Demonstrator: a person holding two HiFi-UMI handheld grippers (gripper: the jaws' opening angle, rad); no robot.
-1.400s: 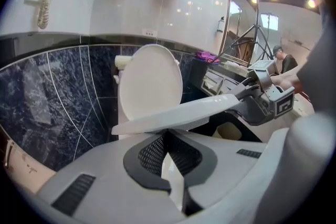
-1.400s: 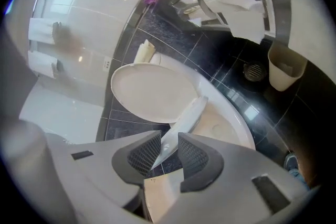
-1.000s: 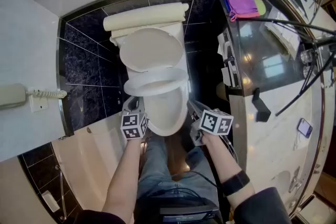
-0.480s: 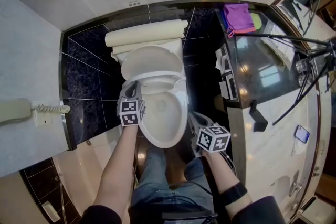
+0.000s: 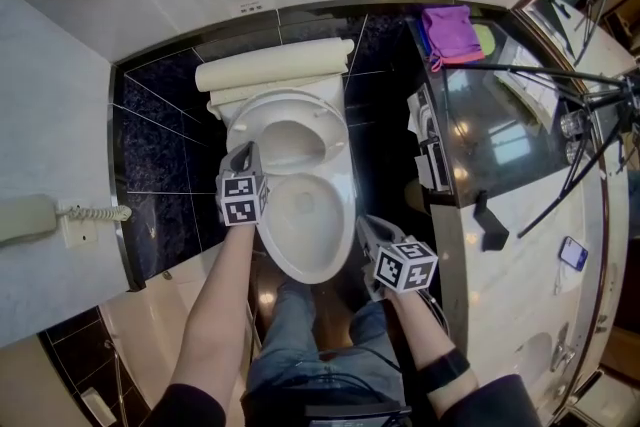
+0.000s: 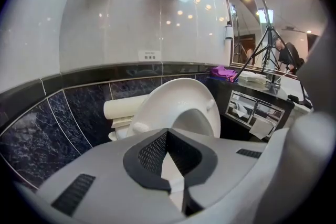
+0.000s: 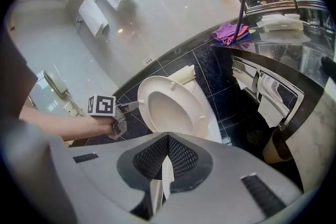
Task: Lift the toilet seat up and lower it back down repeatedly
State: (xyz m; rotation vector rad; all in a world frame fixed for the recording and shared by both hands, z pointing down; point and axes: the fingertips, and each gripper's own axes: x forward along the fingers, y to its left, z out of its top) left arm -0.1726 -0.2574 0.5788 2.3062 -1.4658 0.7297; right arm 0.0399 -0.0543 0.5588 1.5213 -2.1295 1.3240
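The white toilet seat stands tilted up over the bowl, close to the raised lid and the cistern. My left gripper is shut and its tip rests against the seat's left edge, as the right gripper view shows with the left gripper at the seat. In the left gripper view the seat rises just beyond the closed left gripper. My right gripper hangs shut and empty to the right of the bowl's front, also shown closed as the right gripper.
A dark counter stands close on the right with a purple cloth and a tripod. A paper holder is on its side. A wall phone hangs at the left. The person's legs are before the bowl.
The left gripper has moved up and back along the bowl's left side, and the seat has swung from low over the bowl to steeply raised. The right gripper has barely moved.
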